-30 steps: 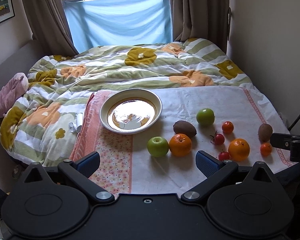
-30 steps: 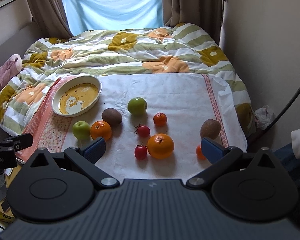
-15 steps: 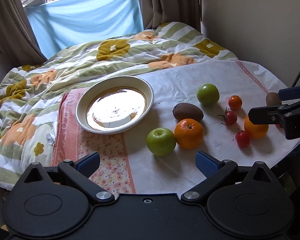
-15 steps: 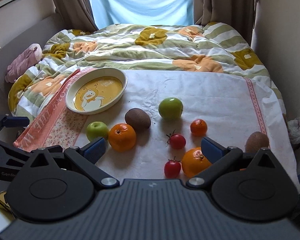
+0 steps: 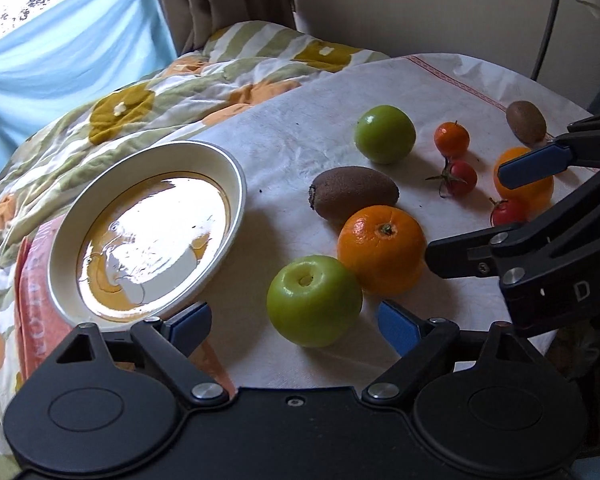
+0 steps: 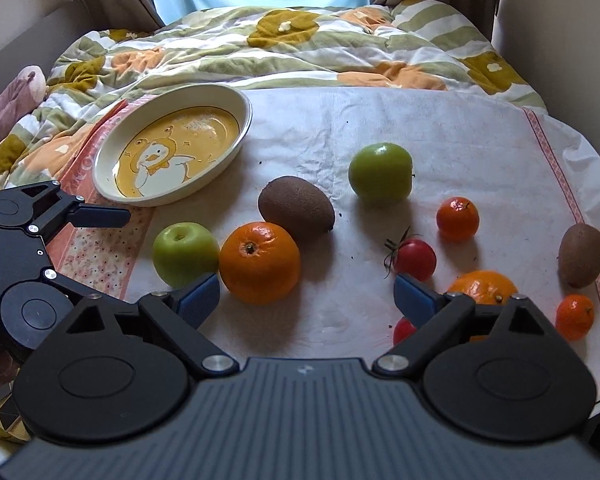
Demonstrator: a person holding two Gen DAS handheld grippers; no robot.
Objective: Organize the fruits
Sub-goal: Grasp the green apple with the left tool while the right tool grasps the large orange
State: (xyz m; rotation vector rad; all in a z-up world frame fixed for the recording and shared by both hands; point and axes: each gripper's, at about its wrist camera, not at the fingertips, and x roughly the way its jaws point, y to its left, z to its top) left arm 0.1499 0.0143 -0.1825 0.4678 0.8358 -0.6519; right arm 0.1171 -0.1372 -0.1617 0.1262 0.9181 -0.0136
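With the left gripper (image 5: 294, 322) jaws just narrowing yet empty around the near green apple (image 5: 314, 300), and the right gripper (image 6: 306, 294) jaws wide and empty, I fear a nudge could roll the touching orange (image 5: 382, 249) across the cloth (image 5: 308, 140), away from the plate (image 5: 236, 176).

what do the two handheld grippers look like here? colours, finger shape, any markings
Both are matte black with blue pads. Left gripper: smooth flat black body, two round raised discs, angled link arms on silver pivot screws. Right gripper: same layout, but its body is ribbed dark grey with a small logo at centre. Seen from the left wrist view, its side carries pale letters "DA", cut off at the frame edge.
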